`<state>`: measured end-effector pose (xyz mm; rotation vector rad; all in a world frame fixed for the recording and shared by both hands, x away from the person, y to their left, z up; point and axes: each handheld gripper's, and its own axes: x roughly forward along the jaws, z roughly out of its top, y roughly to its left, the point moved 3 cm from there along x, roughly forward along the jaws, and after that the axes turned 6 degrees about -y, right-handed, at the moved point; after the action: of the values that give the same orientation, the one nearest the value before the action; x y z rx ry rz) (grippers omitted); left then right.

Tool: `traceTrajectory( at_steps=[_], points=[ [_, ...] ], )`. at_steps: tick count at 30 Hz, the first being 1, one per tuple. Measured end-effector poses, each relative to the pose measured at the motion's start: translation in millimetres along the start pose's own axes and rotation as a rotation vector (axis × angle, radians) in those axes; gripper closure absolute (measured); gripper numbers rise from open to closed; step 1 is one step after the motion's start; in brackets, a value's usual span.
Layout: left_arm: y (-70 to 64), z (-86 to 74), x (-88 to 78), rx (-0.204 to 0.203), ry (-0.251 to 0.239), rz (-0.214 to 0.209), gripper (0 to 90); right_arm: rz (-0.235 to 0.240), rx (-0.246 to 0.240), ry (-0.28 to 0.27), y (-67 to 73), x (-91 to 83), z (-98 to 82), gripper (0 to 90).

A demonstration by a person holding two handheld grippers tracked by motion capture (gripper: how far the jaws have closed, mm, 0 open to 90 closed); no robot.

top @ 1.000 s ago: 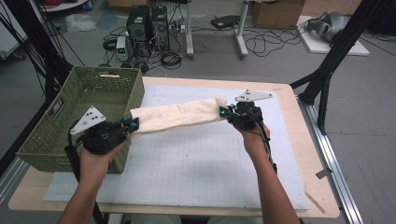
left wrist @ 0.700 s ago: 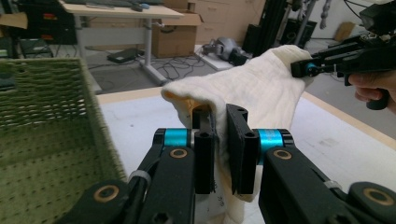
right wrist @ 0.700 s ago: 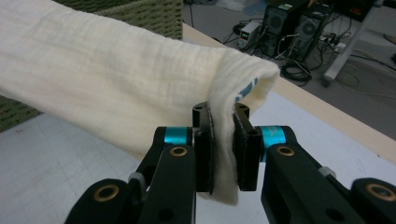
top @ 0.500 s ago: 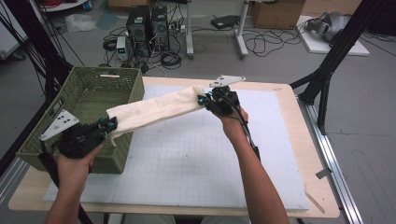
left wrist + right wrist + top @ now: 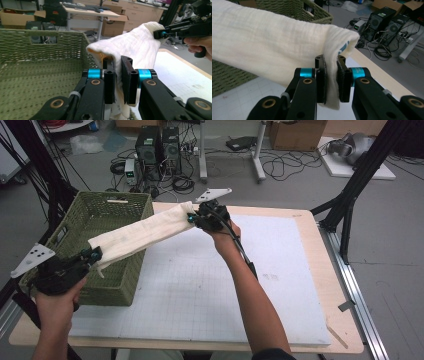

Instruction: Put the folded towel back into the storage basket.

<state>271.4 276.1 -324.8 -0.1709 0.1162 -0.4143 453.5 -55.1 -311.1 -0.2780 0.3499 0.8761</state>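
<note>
A folded cream cloth (image 5: 142, 234) hangs stretched in the air between my two grippers. My left gripper (image 5: 94, 254) is shut on its near end, over the front right corner of the green woven basket (image 5: 100, 210). My right gripper (image 5: 192, 218) is shut on the far end, above the table's back edge beside the basket. In the left gripper view the cloth (image 5: 135, 47) rises from between my jaws (image 5: 118, 80) toward the other gripper at upper right. In the right gripper view the cloth (image 5: 269, 42) runs left from my pinching jaws (image 5: 331, 80), with the basket (image 5: 294, 10) behind it.
A white gridded mat (image 5: 210, 280) covers the wooden table (image 5: 320, 225). The basket sits on the table's left side. Black frame poles (image 5: 360, 175) stand at the right, and computers (image 5: 160, 145) and cables lie on the floor beyond the table.
Both hands have carried the stretched cloth leftward. The left gripper has come to the basket's near right corner, and the right gripper has risen and moved toward the back left of the mat.
</note>
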Motion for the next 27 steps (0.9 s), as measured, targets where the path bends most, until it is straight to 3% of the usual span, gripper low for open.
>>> traceTrajectory(
  at_steps=[18, 27],
  points=[
    [32.8, -2.2, -25.2, -0.036, -0.014, 0.102, 81.8, 0.069, -0.035, -0.011, 17.9, 64.0, 35.3, 81.3],
    [48.3, -1.2, -42.7, -0.049, -0.032, 0.165, 81.9, 0.108, -0.052, -0.017, 33.8, 92.4, 52.3, 81.2]
  ],
)
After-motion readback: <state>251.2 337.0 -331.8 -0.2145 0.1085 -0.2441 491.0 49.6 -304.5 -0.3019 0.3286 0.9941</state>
